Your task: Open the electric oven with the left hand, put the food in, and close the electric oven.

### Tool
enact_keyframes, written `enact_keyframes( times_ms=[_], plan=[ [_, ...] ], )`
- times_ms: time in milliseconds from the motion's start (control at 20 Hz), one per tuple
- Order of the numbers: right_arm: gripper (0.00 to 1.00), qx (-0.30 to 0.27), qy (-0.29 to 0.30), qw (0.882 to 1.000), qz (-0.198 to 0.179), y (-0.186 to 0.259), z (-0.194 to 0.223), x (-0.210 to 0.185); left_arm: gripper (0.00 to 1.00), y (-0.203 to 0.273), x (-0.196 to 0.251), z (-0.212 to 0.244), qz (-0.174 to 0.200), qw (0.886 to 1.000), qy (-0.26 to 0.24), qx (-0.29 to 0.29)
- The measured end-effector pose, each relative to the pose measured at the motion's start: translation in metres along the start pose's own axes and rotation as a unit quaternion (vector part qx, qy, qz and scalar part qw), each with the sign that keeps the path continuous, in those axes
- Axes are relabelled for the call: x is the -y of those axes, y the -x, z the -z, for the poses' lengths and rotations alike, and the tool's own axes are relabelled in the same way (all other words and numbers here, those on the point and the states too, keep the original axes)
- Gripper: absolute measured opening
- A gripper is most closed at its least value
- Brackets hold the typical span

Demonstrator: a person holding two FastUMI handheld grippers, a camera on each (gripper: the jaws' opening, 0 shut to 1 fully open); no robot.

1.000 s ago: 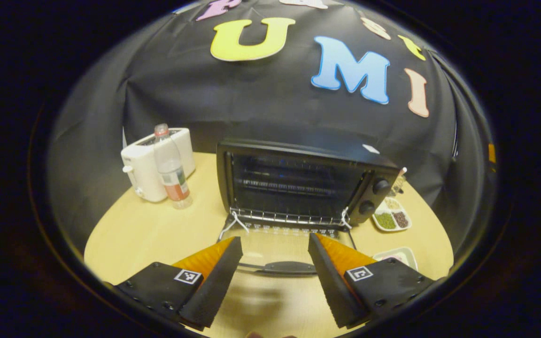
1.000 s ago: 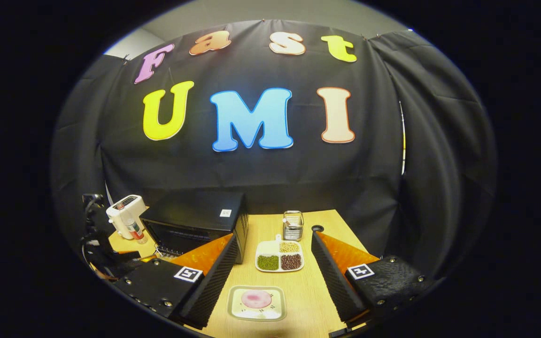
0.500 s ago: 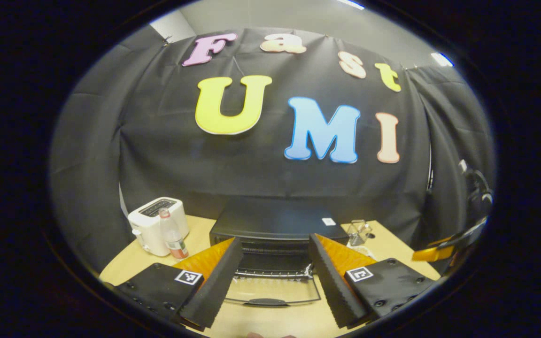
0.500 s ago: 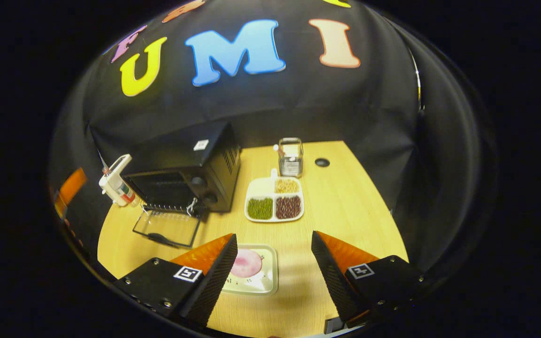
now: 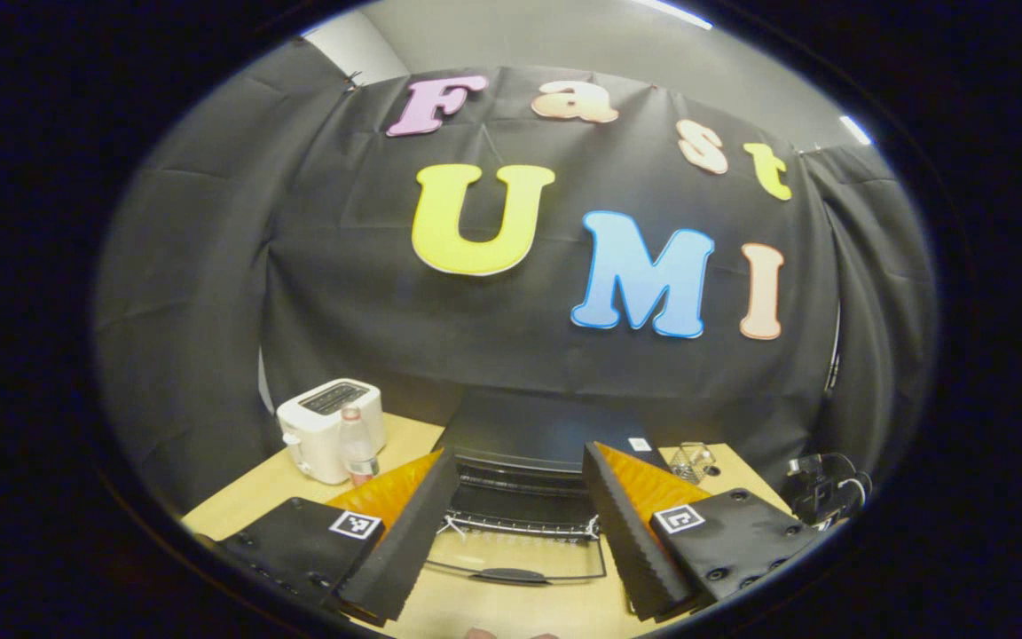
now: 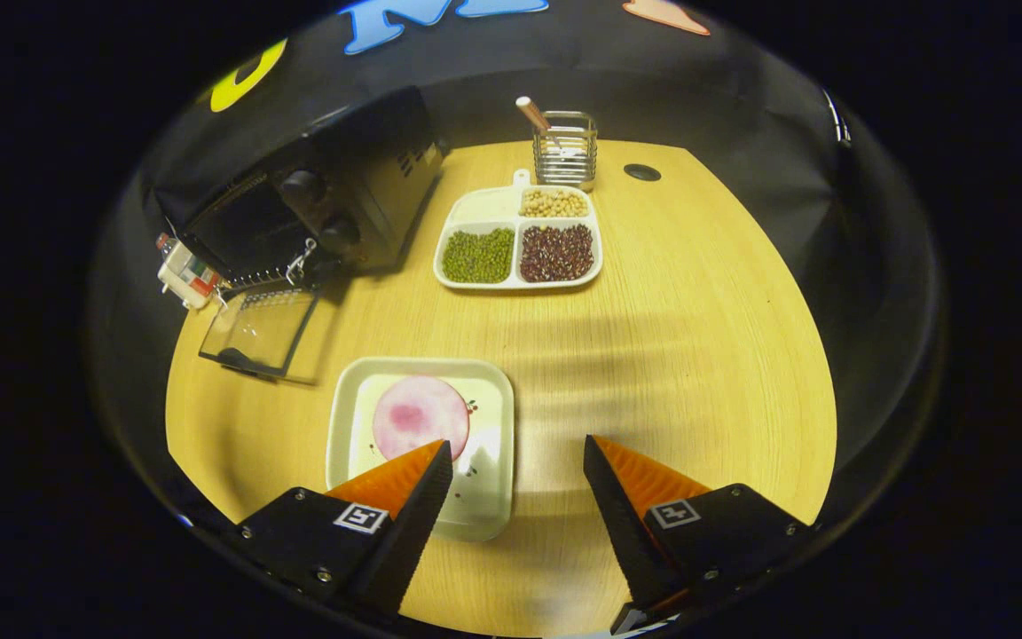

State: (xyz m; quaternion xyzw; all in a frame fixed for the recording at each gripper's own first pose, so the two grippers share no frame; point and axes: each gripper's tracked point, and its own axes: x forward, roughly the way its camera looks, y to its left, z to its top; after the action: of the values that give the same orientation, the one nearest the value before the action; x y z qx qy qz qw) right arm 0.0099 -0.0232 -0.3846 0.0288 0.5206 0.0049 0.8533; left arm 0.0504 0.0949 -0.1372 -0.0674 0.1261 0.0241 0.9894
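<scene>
Oven (image 6: 325, 209) at back left of desk (image 6: 680, 355), door (image 6: 258, 330) folded down flat on desk in front of it. Food, pink round slice (image 6: 420, 416), lies on square white plate (image 6: 484, 484) at near side of desk. Right tongs (image 6: 518, 484) above plate's near right part, spread apart, nothing held. Left tongs (image 5: 520, 510) also spread apart, empty, facing oven (image 5: 538, 461). Divided dish with beans (image 6: 518, 240) beside oven, wire holder (image 6: 566, 151) behind it. Toaster (image 5: 326, 428) and bottle (image 5: 357, 451) left of oven.

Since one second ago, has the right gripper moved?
Yes. The right gripper has come down and forward over the plate; the oven now sits far up-left.
</scene>
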Motion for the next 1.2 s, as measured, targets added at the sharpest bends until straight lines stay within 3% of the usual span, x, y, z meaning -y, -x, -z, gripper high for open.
enact_keyframes(
  times_ms=[250,300,400,450,550,600,700,750,800,850,900,1000,1200],
  plan=[
    [0.87,-0.043,0.0,0.999,-0.002,-0.023,0.011,-0.006,1.0,0.005,-0.018,0.01,-0.024,1.0,0.004,-0.012],
    [0.7,-0.056,0.0,0.998,0.005,-0.025,0.015,-0.005,1.0,0.006,-0.021,0.01,-0.026,1.0,0.004,-0.013],
    [0.57,-0.058,0.015,0.998,0.01,-0.029,0.013,-0.006,1.0,0.008,-0.023,0.011,-0.029,0.999,0.005,-0.012],
    [0.57,-0.047,0.023,0.999,0.002,-0.022,0.005,-0.008,1.0,0.009,-0.025,0.014,-0.031,0.999,0.005,-0.012],
    [0.25,-0.059,0.016,0.998,-0.011,-0.03,0.006,-0.014,1.0,0.01,-0.028,0.021,-0.031,0.999,0.01,-0.019],
    [0.26,-0.053,0.013,0.998,-0.023,-0.035,0.004,-0.017,1.0,0.011,-0.028,0.024,-0.032,0.999,0.011,-0.022],
    [0.06,-0.07,-0.03,0.996,-0.043,-0.025,-0.001,-0.016,1.0,0.011,-0.028,0.026,-0.029,0.999,0.013,-0.025],
    [0.03,-0.081,-0.056,0.993,-0.064,-0.027,0.0,-0.015,1.0,0.013,-0.027,0.027,-0.027,0.999,0.011,-0.026],
    [0.0,-0.091,-0.091,0.988,-0.089,-0.03,0.006,-0.015,0.96,0.014,-0.028,0.027,-0.026,0.999,0.007,-0.024],
    [0.0,-0.095,-0.126,0.981,-0.114,-0.027,0.008,-0.019,1.0,0.016,-0.029,0.025,-0.025,0.999,0.002,-0.022],
    [0.0,-0.098,-0.167,0.971,-0.141,-0.024,0.01,-0.022,0.96,0.018,-0.029,0.022,-0.024,1.0,-0.004,-0.02],
    [0.0,-0.103,-0.223,0.951,-0.188,-0.019,0.016,-0.029,1.0,0.02,-0.032,0.019,-0.025,0.999,-0.013,-0.016],
    [0.0,-0.092,-0.3,0.917,-0.246,-0.006,0.021,-0.036,1.0,0.023,-0.034,0.019,-0.027,0.999,-0.008,-0.018]
  ],
)
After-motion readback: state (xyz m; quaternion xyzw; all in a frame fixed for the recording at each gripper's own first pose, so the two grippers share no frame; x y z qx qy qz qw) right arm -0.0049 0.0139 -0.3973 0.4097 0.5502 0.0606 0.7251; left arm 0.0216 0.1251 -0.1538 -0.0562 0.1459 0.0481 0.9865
